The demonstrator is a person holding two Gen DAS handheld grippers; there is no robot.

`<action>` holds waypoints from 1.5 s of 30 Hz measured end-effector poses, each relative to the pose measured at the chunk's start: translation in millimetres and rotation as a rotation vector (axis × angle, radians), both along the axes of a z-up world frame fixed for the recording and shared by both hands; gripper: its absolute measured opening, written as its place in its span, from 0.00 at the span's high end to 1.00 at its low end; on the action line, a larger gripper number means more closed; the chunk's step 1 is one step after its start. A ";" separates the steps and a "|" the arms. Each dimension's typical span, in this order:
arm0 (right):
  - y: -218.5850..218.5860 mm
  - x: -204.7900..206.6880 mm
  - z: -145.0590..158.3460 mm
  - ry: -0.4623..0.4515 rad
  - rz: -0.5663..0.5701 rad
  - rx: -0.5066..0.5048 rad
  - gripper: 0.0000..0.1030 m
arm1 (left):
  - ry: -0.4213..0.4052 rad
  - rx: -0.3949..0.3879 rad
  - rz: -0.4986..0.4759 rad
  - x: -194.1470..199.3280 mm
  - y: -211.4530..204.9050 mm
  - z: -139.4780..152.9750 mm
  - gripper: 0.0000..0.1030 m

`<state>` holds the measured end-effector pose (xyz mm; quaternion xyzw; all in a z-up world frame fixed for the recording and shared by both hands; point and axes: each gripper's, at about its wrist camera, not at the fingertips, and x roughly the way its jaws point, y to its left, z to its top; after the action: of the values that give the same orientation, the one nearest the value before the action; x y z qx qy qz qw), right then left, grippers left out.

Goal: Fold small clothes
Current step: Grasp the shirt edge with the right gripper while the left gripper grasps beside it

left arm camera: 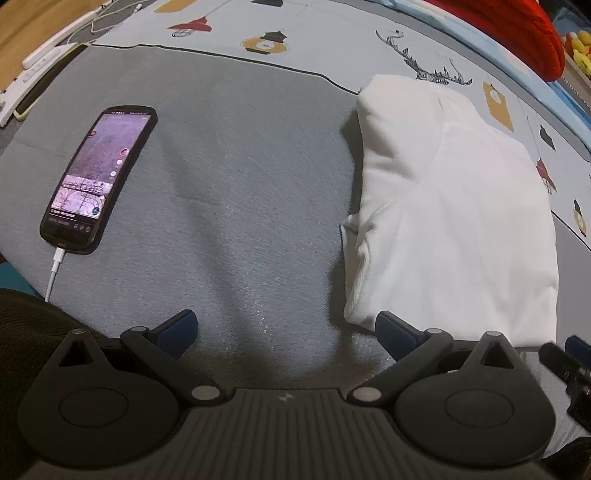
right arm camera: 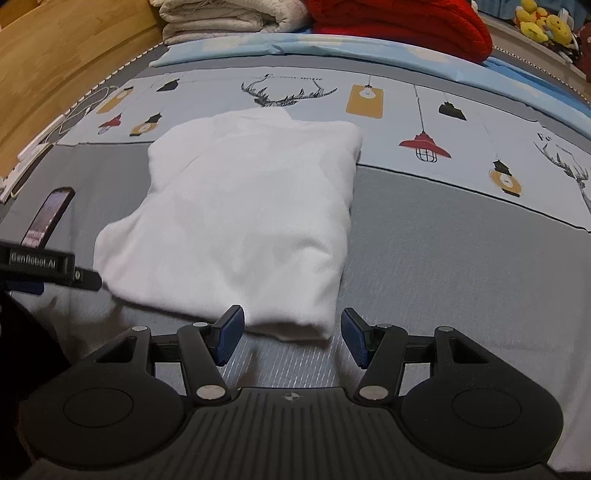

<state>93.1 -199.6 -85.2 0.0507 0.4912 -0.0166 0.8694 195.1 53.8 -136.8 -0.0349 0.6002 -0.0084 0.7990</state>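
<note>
A folded white garment (right arm camera: 240, 221) lies flat on the grey bedcover (right arm camera: 461, 277) of a bed, filling the middle of the right wrist view, with its far edge reaching onto the pale printed band (right arm camera: 406, 110) of lamps and antlers across the upper part of the frame. In the left wrist view the same garment (left arm camera: 450, 214) sits at the right of the frame, layered edges showing along its left side. The right gripper (right arm camera: 291, 336) hangs just in front of the garment's near edge, at the lower centre of its own view; its blue-padded fingers (right arm camera: 231, 334) stand apart with nothing between them, only bare cover showing in the gap, and the garment's near corner lies just beyond the tips. The left gripper (left arm camera: 286, 332) is likewise spread wide at the bottom of its view, with empty grey cover between its fingers (left arm camera: 177, 332); its right finger is close beside the garment's near left corner, though contact cannot be told. A black phone (left arm camera: 99, 177) with a lit screen lies at the left of the left wrist view, a white cable (left arm camera: 55, 269) plugged into its near end. At the top of the right wrist view are a red knitted item (right arm camera: 399, 26), a folded beige blanket (right arm camera: 229, 18) and yellow plush toys (right arm camera: 543, 26).
</note>
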 end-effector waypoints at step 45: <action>-120.5 258.2 -54.7 0.134 -0.085 0.419 0.85 | 0.084 -0.236 0.219 52.5 -15.9 -14.1 0.92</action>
<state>351.2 -320.0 -139.9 0.2495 0.5381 0.0459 0.8038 247.6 37.8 -150.9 -0.1939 0.6204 0.0098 0.7598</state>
